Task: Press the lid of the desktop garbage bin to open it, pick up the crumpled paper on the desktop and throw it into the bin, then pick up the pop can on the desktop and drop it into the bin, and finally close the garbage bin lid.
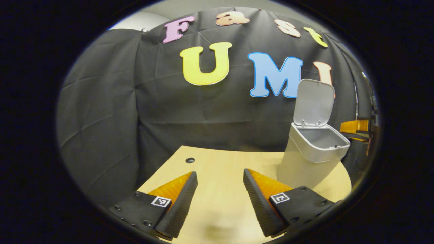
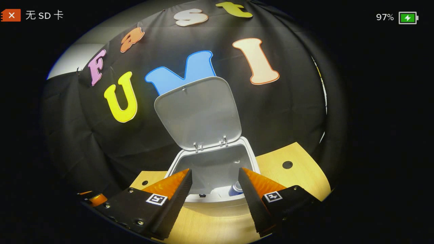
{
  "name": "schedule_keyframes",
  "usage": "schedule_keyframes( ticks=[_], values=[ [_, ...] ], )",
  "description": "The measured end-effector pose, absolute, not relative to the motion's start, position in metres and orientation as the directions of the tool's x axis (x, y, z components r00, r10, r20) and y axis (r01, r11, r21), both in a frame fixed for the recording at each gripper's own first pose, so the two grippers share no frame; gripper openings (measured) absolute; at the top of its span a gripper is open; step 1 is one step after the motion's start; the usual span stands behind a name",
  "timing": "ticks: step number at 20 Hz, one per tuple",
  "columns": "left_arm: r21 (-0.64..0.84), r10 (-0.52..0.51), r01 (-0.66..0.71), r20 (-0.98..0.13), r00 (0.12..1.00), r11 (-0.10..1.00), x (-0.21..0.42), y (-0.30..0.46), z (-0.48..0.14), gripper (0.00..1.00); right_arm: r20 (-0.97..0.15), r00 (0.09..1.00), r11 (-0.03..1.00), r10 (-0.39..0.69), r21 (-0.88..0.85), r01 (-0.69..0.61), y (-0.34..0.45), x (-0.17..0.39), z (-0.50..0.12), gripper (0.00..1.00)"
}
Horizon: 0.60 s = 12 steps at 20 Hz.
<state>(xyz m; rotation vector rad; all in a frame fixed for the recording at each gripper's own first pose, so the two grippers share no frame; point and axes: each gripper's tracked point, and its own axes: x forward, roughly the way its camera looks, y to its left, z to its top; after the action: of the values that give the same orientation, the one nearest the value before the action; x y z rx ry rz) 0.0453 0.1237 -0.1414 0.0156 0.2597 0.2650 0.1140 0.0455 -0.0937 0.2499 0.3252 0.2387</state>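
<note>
The grey garbage bin (image 1: 307, 159) stands on the wooden desktop (image 1: 220, 166) at the right of the left gripper view, its lid (image 1: 313, 102) swung up. My left gripper (image 1: 220, 193) hangs open over bare desk, left of the bin. In the right gripper view the bin (image 2: 213, 162) lies straight ahead with its lid (image 2: 198, 113) upright. Inside, at the bottom, lie the pop can (image 2: 236, 188) and something white (image 2: 220, 192), likely the crumpled paper. My right gripper (image 2: 215, 193) is open just above the bin's front rim, holding nothing.
A round cable hole (image 1: 190, 160) sits near the desk's far left edge; another hole (image 2: 287, 165) lies right of the bin. The other gripper (image 1: 354, 127) shows past the bin at the right edge. The black cloth wall closes the back.
</note>
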Motion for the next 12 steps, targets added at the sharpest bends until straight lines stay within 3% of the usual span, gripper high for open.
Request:
schedule_keyframes(
  ticks=[12],
  values=[
    [0.041, 0.244, -0.242, -0.264, 0.933, 0.969, 0.035, 0.115, -0.154, 0.91, -0.135, 0.961, 0.958, 0.240, 0.192, -0.212, 0.051, 0.148, 0.000, 0.88]
  ],
)
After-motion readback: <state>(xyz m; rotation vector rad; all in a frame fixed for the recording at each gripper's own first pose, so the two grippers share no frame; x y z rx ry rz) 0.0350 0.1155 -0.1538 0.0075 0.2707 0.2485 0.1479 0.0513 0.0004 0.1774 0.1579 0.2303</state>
